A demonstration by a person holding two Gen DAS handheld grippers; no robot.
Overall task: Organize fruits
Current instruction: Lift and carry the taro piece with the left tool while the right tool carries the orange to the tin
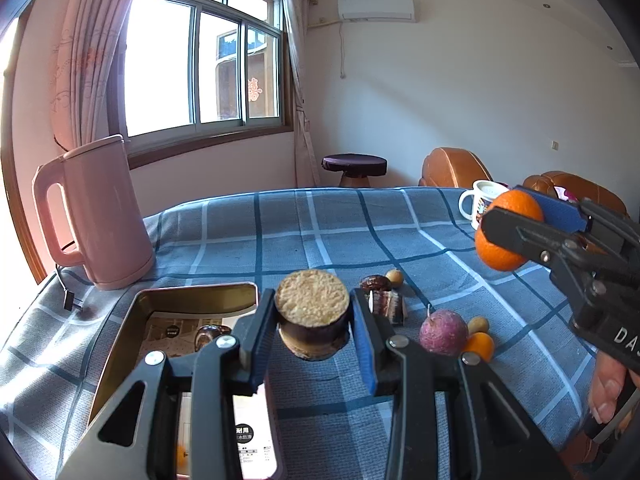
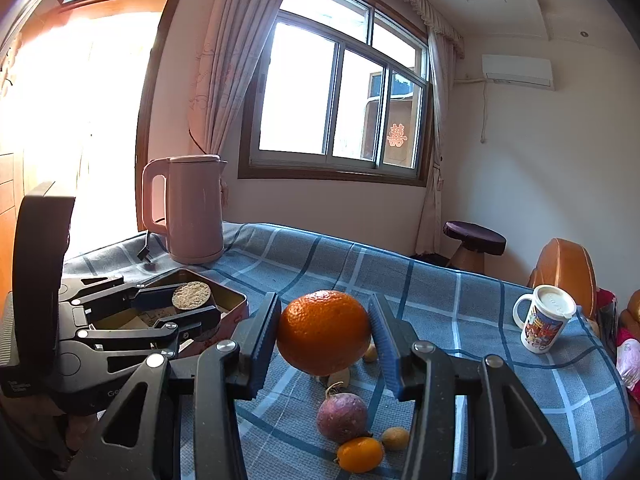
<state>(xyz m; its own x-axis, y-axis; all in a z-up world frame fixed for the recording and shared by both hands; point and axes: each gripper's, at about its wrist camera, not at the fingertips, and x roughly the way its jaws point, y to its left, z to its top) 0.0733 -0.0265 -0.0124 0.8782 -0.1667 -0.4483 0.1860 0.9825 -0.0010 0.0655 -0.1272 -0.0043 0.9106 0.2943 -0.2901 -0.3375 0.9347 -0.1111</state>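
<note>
One large orange [image 2: 323,332], one kumquat [image 2: 359,454], one purple passion fruit [image 2: 342,417], two longans [image 1: 394,277], one kettle [image 2: 188,210], one mug [image 2: 544,319], one tin [image 1: 120,336].

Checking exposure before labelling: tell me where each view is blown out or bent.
Left wrist view: window glares white, kettle backlit, tablecloth edge bowed by fisheye. Right wrist view: the doorway at left washes out entirely; the orange stays sharp and evenly lit.

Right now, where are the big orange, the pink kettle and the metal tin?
big orange [image 2: 323,332]: right wrist view, middle of its peel, held in the right gripper [image 2: 326,340].
pink kettle [image 1: 106,216]: left wrist view, side of its body.
metal tin [image 1: 200,293]: left wrist view, far rim.
</note>
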